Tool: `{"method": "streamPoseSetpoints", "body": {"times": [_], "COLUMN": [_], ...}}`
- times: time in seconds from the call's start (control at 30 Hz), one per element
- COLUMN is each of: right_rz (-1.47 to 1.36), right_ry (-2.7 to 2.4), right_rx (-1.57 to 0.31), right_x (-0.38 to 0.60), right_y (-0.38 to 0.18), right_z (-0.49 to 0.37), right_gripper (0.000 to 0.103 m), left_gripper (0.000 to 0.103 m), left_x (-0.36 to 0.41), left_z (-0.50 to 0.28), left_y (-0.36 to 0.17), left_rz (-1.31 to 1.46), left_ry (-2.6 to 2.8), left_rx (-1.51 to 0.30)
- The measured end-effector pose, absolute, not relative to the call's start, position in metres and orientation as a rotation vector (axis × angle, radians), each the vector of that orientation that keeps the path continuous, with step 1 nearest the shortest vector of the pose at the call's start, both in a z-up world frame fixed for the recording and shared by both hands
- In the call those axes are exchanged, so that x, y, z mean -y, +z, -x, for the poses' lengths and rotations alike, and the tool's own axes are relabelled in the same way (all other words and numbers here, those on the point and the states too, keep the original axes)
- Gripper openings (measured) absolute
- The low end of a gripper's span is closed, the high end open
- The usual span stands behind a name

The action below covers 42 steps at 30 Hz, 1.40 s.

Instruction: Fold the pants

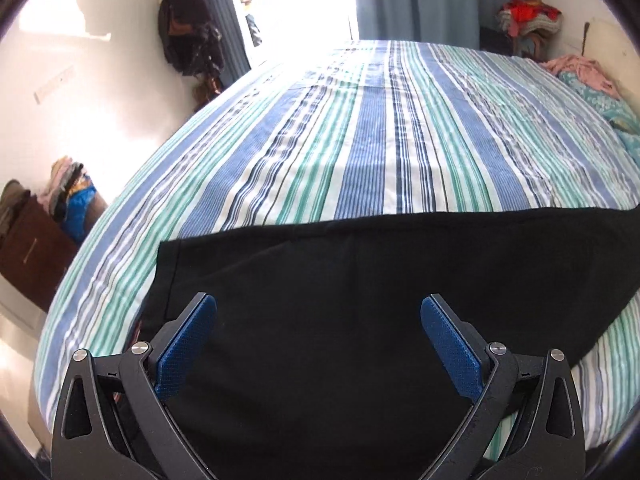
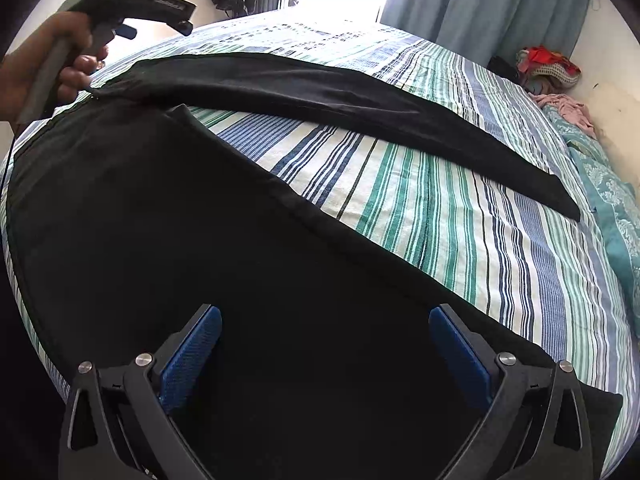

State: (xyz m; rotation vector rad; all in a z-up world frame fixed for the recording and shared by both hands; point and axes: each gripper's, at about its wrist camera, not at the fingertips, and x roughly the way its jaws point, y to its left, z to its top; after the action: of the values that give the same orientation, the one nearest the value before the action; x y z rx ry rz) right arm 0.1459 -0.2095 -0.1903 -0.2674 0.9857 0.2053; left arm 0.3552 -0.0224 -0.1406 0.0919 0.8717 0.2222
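Black pants (image 2: 256, 248) lie spread flat on the striped bed, the two legs apart in a V. The far leg (image 2: 360, 112) runs toward the right; the near leg passes under my right gripper (image 2: 325, 320), which is open and empty just above it. In the left wrist view the pants (image 1: 340, 288) fill the foreground, with the waist edge at the left. My left gripper (image 1: 318, 308) is open and empty above the cloth. The left gripper (image 2: 156, 20) also shows in a hand at the top left of the right wrist view, near the waist.
The bed (image 1: 360, 140) has a blue, green and white striped sheet. A teal blanket (image 2: 612, 208) and pink cloth (image 2: 568, 108) lie along its right side. Piled clothes (image 1: 528, 16) sit in the far corner. A brown cabinet (image 1: 32, 248) stands left of the bed.
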Motion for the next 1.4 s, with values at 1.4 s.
{"method": "streamPoseSetpoints", "body": {"times": [1.4], "right_rz": [-0.16], "right_ry": [0.161], "right_rx": [-0.944], "right_x": [0.31], "right_y": [-0.132], "right_z": [-0.336], "right_gripper": [0.103], "left_gripper": [0.103], "left_x": [-0.02], "left_z": [-0.373], "left_y": [-0.226], "left_rz": [0.089], "left_ry": [0.259], "left_rx": [-0.911]}}
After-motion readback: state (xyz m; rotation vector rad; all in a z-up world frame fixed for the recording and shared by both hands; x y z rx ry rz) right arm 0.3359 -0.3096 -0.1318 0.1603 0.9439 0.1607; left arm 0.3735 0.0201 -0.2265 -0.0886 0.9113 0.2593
